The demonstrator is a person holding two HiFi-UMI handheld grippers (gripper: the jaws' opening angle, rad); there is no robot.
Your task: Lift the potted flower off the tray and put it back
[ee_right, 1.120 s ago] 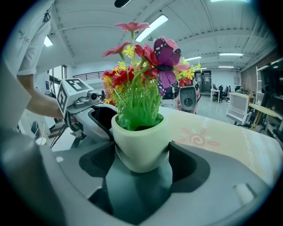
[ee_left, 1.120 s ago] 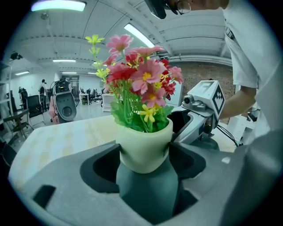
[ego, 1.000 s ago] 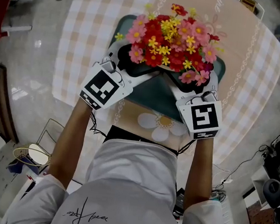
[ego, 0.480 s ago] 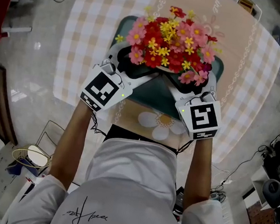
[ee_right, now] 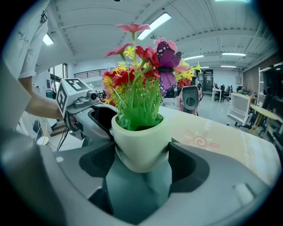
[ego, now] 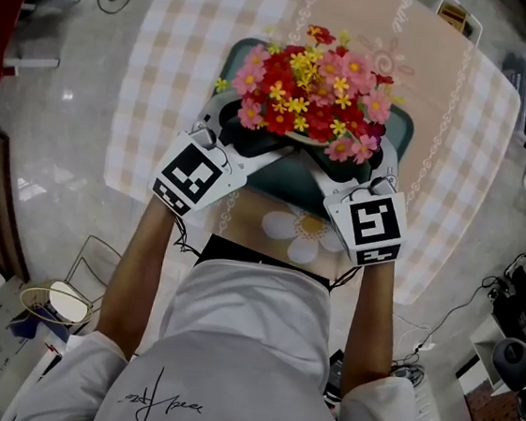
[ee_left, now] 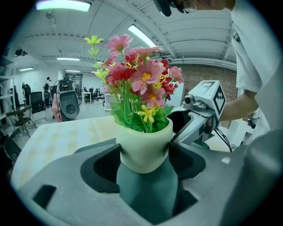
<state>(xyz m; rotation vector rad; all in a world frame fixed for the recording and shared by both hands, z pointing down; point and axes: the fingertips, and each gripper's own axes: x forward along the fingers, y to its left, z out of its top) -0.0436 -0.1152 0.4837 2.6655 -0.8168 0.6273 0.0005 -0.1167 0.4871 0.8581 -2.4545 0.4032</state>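
Your left gripper [ee_left: 144,152] and right gripper [ee_right: 142,156] each clamp the cream round pot of red, pink and yellow flowers [ego: 307,92] from opposite sides, over the dark green tray [ego: 292,176]. The lift step appears to be in hand. Next, raise both sides evenly, with the pot upright.

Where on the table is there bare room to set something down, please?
Bare cloth lies left, right and beyond the tray. The near side is crowded: left gripper and right gripper clamp the potted flower there.
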